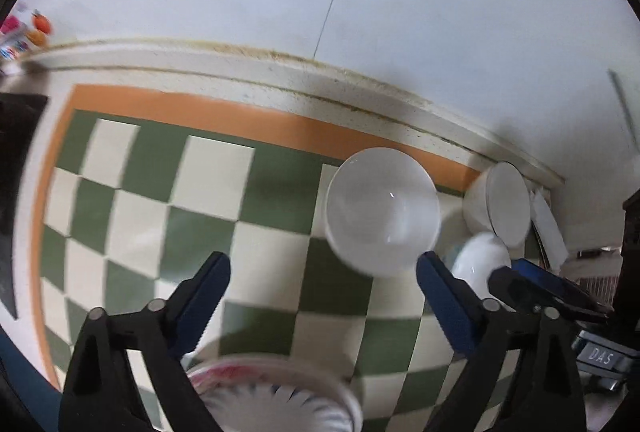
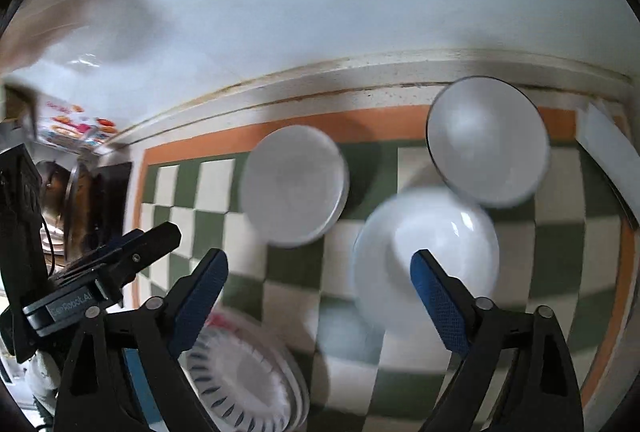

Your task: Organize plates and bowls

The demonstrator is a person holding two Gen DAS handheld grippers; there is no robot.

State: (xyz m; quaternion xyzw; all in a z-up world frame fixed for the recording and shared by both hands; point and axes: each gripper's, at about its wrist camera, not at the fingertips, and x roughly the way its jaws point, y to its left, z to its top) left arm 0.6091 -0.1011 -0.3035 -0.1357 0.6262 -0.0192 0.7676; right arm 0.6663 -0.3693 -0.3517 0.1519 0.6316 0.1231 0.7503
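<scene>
Three white bowls and a patterned plate sit on a green-and-cream checkered mat (image 1: 200,191). In the left wrist view a white bowl (image 1: 382,209) lies ahead between my fingers, a second bowl (image 1: 500,203) farther right, a third (image 1: 478,264) behind my right finger. The blue-and-red rimmed plate (image 1: 276,392) is below. My left gripper (image 1: 323,296) is open and empty. In the right wrist view the bowls show at left (image 2: 294,183), centre (image 2: 428,256) and back right (image 2: 486,139); the plate (image 2: 244,380) is lower left. My right gripper (image 2: 319,296) is open and empty above the mat (image 2: 280,272).
The mat has an orange border (image 1: 240,115) and lies against a white wall ledge (image 1: 280,71). The other gripper (image 2: 112,264) is at the left in the right wrist view. Colourful packaging (image 2: 76,127) and dark items stand at far left.
</scene>
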